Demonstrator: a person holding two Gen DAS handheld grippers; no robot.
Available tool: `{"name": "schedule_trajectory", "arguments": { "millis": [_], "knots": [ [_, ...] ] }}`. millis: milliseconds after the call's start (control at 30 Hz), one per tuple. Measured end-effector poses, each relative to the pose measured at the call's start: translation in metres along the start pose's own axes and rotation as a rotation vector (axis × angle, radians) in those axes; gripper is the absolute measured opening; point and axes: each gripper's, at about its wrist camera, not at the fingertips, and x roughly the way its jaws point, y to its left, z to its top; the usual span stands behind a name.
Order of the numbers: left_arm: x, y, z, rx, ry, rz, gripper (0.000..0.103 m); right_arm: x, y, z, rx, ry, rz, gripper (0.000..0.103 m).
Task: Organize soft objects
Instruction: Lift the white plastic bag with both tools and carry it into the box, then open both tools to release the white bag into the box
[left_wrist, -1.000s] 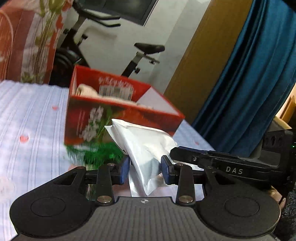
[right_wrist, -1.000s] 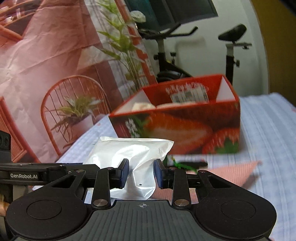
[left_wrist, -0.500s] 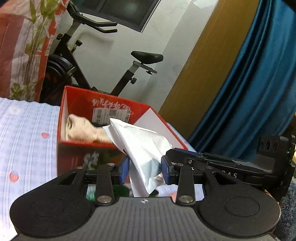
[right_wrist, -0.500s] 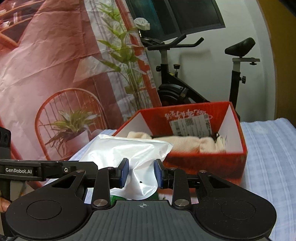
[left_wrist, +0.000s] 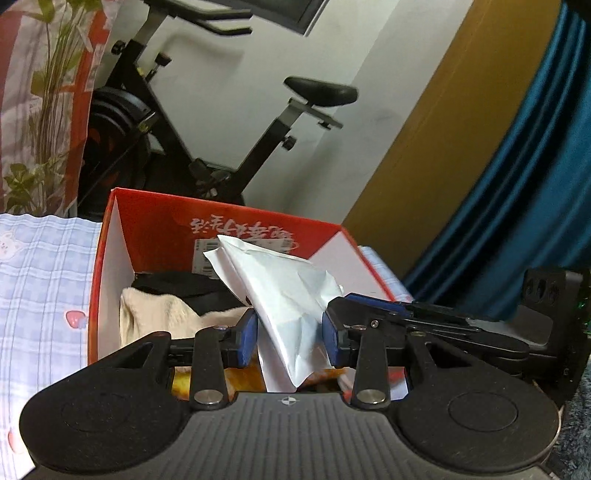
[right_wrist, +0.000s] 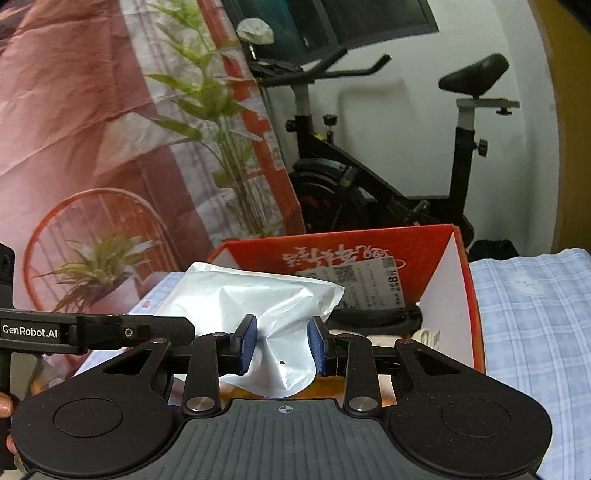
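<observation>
The left hand-held gripper (left_wrist: 289, 338) has its blue pads (left_wrist: 246, 336) closed partway onto one end of a white plastic pouch (left_wrist: 284, 291), pinching the crumpled film between them. The right hand-held gripper (right_wrist: 282, 345) grips the opposite end of the same pouch (right_wrist: 258, 302), its pads denting the film on both sides. So there is one pouch, carried by two grippers. Sharing it between two grips probably keeps the limp, slippery bag from folding or swinging as it travels.

The pouch hangs above the open red cardboard box (left_wrist: 107, 258), with its far corner over the box's interior. In the right view the box's (right_wrist: 476, 332) white inner wall rises just beside the right gripper, so the bag looks set to be lowered inside; it is not yet resting on anything.

Inside the box lie two soft items I can count: a cream knitted piece (left_wrist: 155, 314) at the near left, and a black fabric item (left_wrist: 184, 286) behind it. Something orange shows under the grippers, too hidden to name.

The box sits on a bed with a blue checked sheet (left_wrist: 40, 280). Beyond stand one exercise bike (left_wrist: 207, 147), a blue curtain (left_wrist: 517, 203) and a printed backdrop (right_wrist: 92, 129).
</observation>
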Motion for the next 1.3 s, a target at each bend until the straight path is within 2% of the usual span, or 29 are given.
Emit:
{"name": "schedule_trajectory", "arguments": {
  "millis": [100,200,267,333,367,467,533,567,633,733,867,1300],
  "knots": [
    [0.014,0.003,0.004,0.007,0.028,0.031,0.039,0.019,-0.006,0.006,-0.014,0.026,-0.019,0.029],
    [0.021,0.004,0.003,0.037,0.052,0.089,0.044,0.032,-0.011,0.006,-0.015,0.058,-0.034,0.031],
    [0.022,0.002,0.002,0.069,0.06,0.156,0.051,0.039,-0.013,0.003,-0.023,0.089,-0.057,0.034],
    [0.017,0.001,0.001,0.082,0.055,0.184,0.068,0.041,-0.013,-0.001,-0.03,0.11,-0.08,0.036],
    [0.013,0.0,0.001,0.091,0.049,0.197,0.071,0.041,-0.014,-0.003,-0.032,0.112,-0.088,0.037],
    [0.002,-0.007,0.003,0.125,0.029,0.226,0.079,0.036,-0.011,-0.007,-0.052,0.117,-0.118,0.045],
    [-0.009,-0.011,0.002,0.145,0.011,0.25,0.092,0.032,-0.009,-0.009,-0.065,0.115,-0.131,0.054],
    [-0.013,-0.013,0.002,0.154,0.002,0.261,0.095,0.028,-0.007,-0.01,-0.074,0.112,-0.137,0.057],
    [-0.021,-0.018,0.001,0.174,-0.012,0.287,0.101,0.022,-0.003,-0.011,-0.088,0.107,-0.147,0.074],
    [-0.028,-0.025,0.001,0.184,-0.02,0.309,0.103,0.008,0.002,-0.011,-0.108,0.088,-0.141,0.09],
    [-0.041,-0.029,-0.003,0.189,-0.038,0.348,0.103,-0.008,0.01,-0.012,-0.119,0.069,-0.164,0.101],
    [-0.085,-0.028,-0.036,0.175,-0.091,0.425,0.103,-0.044,0.017,-0.037,-0.098,0.023,-0.229,0.103]
  ]
}}
